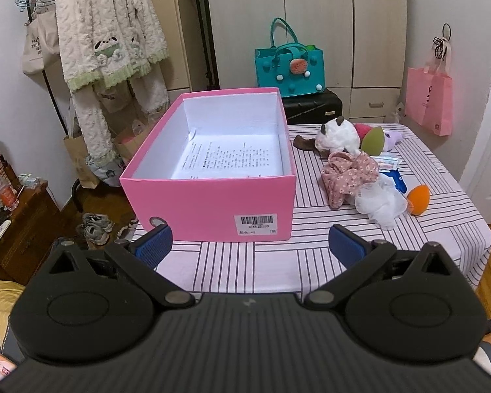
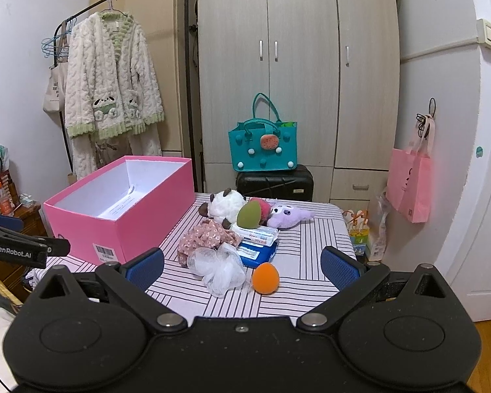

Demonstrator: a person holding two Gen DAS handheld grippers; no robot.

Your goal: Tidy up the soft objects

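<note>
- Left gripper (image 1: 250, 245): jaws apart, empty, low in frame before the pink box (image 1: 209, 203).
- Right gripper (image 2: 242, 268): jaws apart, empty.
- Soft objects: orange sponge (image 2: 265, 277) and white mesh puff (image 2: 217, 270) on the striped tabletop (image 2: 311, 281), mid-frame.

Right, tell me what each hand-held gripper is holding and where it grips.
Nothing is held. The left hand-held gripper and right hand-held gripper are both open, with nothing between their fingers.
</note>
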